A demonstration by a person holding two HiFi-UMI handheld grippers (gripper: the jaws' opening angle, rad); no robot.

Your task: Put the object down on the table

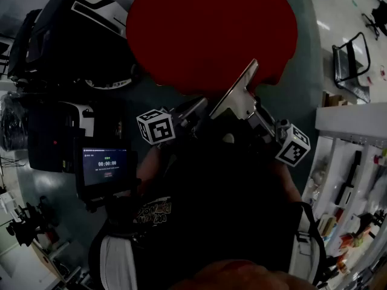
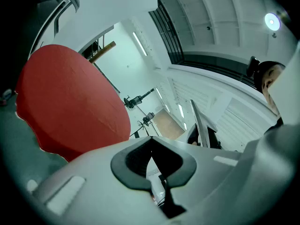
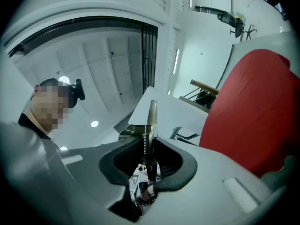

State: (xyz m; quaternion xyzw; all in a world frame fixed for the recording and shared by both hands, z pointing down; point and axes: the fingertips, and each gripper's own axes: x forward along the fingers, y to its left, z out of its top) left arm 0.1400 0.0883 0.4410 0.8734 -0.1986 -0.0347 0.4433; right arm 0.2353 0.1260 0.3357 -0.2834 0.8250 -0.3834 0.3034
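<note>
Jaws of the right gripper (image 3: 149, 146) are clamped on a thin metal tool (image 3: 151, 114) with a spring, and its lower end is buried between them, so I can't tell what it is. The left gripper (image 2: 151, 149) is pinched together with nothing in it. The red table (image 1: 211, 29) is off to the side of both sets of jaws.

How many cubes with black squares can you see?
2. The left cube is near the middle, just above the screen. The right cube is by the shelves. None seems hidden.

Head view dim and underexposed; the table (image 1: 211, 35) reads dull red. Both gripper views bright under ceiling lamps (image 2: 272, 20); heavy fisheye bending, black corners.
</note>
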